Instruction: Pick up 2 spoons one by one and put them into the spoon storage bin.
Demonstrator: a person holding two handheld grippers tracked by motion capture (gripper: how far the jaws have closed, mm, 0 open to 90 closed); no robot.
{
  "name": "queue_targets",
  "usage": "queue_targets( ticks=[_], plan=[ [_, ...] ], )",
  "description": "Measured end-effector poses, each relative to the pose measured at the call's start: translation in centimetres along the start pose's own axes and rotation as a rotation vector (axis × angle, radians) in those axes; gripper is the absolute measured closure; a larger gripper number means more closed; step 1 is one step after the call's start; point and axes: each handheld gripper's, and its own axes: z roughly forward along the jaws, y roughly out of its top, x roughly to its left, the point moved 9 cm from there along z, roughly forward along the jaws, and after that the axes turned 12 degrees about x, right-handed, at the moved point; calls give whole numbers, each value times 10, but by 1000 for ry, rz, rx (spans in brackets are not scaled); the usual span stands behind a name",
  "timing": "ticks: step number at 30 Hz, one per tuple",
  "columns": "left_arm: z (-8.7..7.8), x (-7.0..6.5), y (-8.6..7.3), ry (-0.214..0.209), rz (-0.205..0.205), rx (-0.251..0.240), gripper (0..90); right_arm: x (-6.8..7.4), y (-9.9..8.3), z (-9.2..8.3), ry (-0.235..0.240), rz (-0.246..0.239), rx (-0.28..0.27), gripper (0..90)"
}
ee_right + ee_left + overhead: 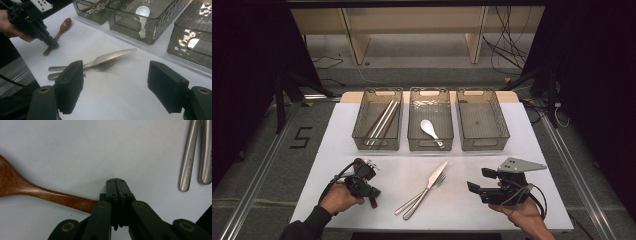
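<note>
Where tongs [116, 185] pinch, reddish-brown wooden spoon [30, 188], glossy

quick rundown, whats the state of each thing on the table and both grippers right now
left gripper: jaws shut, tips down by the wooden spoon's handle
wooden spoon: flat on the table
right gripper: open, nothing between its jaws
knife: flat, crossing the fork
fork: flat under the knife
left bin: holds chopsticks
middle bin: holds a white spoon
right bin: empty
</note>
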Motion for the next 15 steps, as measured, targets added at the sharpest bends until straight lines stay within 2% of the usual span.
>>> queue_targets(
  ticks=[2, 4, 7, 9, 12, 15],
  plan=[
    [-1, 4, -4, -11, -5, 18, 881, 0, 0, 0, 2, 1, 0, 300],
    [-4, 11, -8, 18, -13, 34, 880, 0, 0, 0, 4, 0, 4, 300],
    [-7, 24, -15, 36, -44, 59, 879, 0, -1, 0, 6, -3, 5, 300],
    [-9, 31, -20, 24, -61, 62, 876, 1, 0, 0, 7, -3, 5, 300],
    [-12, 42, -27, 56, -88, 75, 876, 1, 0, 0, 7, -3, 9, 300],
    [-15, 51, -31, 62, -117, 69, 875, 1, -1, 1, 7, -4, 11, 300]
  ],
)
